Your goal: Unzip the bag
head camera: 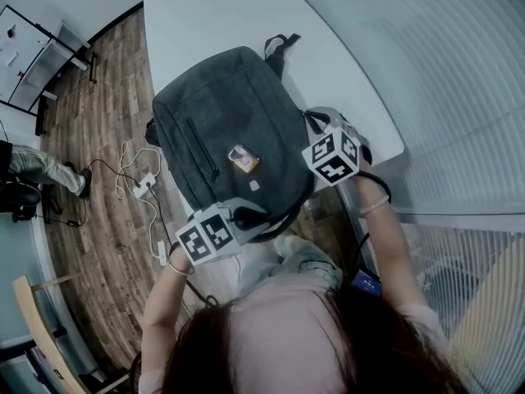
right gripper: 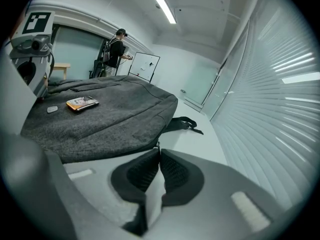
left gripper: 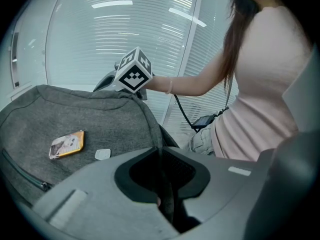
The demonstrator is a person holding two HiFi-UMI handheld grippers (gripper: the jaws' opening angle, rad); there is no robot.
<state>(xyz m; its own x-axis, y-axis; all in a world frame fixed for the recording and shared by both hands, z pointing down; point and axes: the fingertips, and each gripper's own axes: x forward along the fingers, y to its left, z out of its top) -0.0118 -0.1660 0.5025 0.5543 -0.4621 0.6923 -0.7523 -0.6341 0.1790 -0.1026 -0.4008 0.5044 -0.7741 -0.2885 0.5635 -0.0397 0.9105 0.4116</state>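
Observation:
A dark grey backpack (head camera: 221, 130) lies flat on the white table (head camera: 205, 23), with a small yellow card (head camera: 242, 160) on its face. My left gripper (head camera: 261, 213) is at the bag's near edge. In the left gripper view its jaws (left gripper: 161, 156) are closed on a dark fold of the bag's edge (left gripper: 167, 194). My right gripper (head camera: 318, 120) is at the bag's right side. In the right gripper view its jaws (right gripper: 159, 150) meet on the small zipper pull (right gripper: 158, 145) at the bag's seam (right gripper: 100, 119). The zipper looks closed along that side.
The bag's black strap (right gripper: 186, 124) trails onto the bare table at the far end. The table's right edge (head camera: 385, 138) runs along a blinds-covered window. Cables and a power strip (head camera: 143, 185) lie on the wooden floor at left. A person (right gripper: 116, 49) stands far off by a whiteboard.

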